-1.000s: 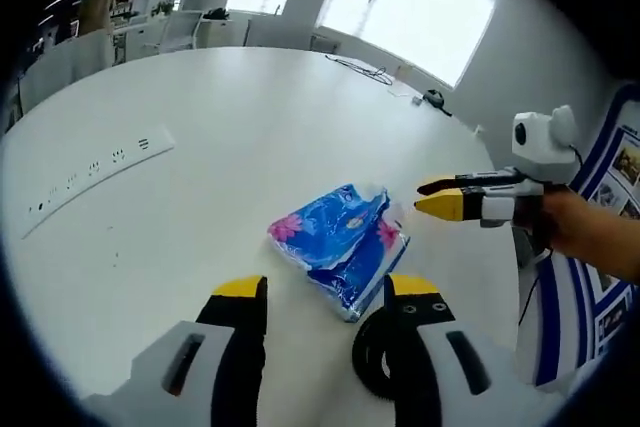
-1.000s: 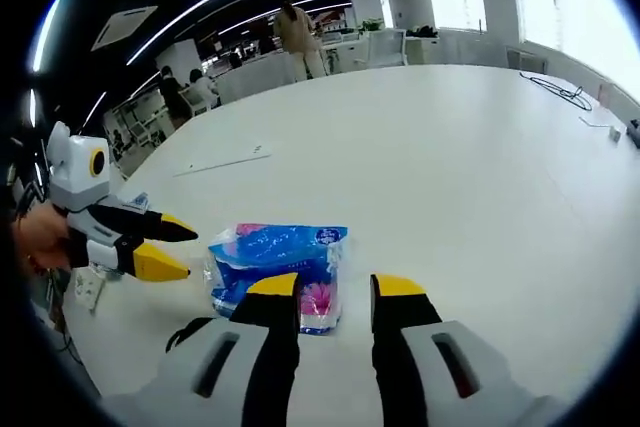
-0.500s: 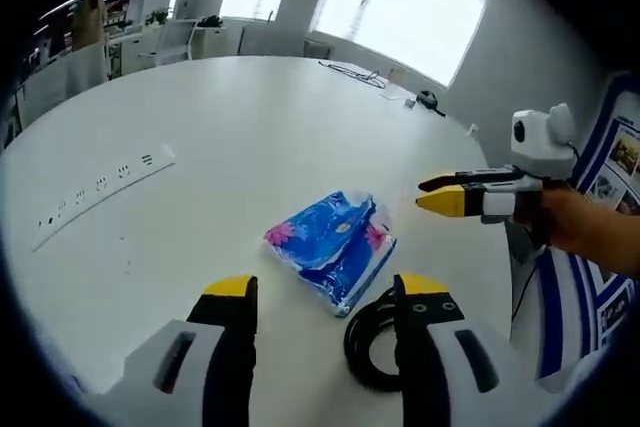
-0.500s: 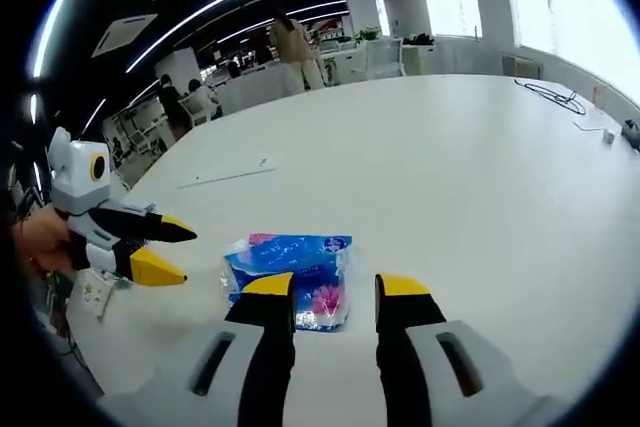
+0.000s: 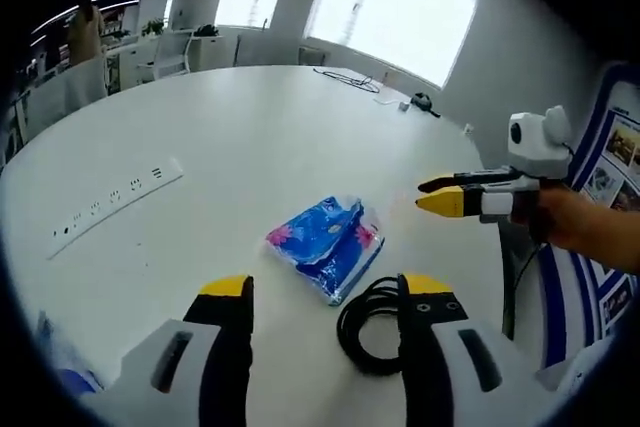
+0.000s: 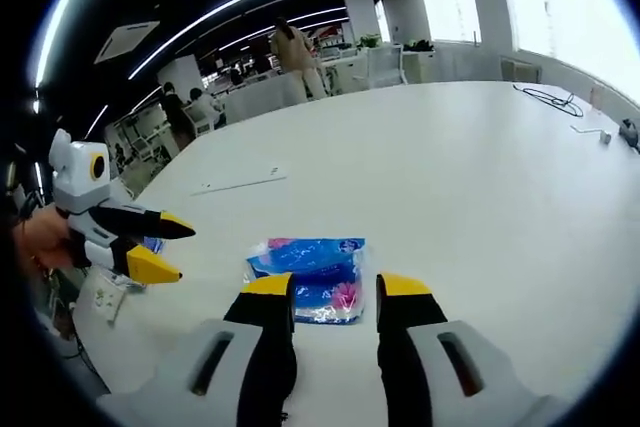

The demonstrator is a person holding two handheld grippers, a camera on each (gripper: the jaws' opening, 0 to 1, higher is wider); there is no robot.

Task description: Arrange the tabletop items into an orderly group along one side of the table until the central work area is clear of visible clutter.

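A blue tissue pack (image 5: pixel 325 245) with pink flowers lies flat on the white round table (image 5: pixel 230 137). Just beyond it, a coil of black cable (image 5: pixel 372 332) rests beside my left gripper's right jaw. My left gripper (image 5: pixel 326 292) is open, short of the pack, with nothing between its jaws. In the right gripper view the pack (image 6: pixel 310 265) lies just ahead of my right gripper (image 6: pixel 333 292), which is open and empty. The left gripper (image 6: pixel 168 249) shows at the left there, the right gripper (image 5: pixel 420 197) at the right of the left gripper view.
A flat white power strip (image 5: pixel 110 197) is set into the table, seen also as the strip (image 6: pixel 245 184) further off. A blue item (image 5: pixel 68 379) sits at the near table edge. A thin dark cable (image 5: pixel 350 77) lies at the far side. People stand far back.
Both views have drawn back from the pack, so it looks smaller and farther. More of the black cable coil shows in the left gripper view. The pack itself has not moved.
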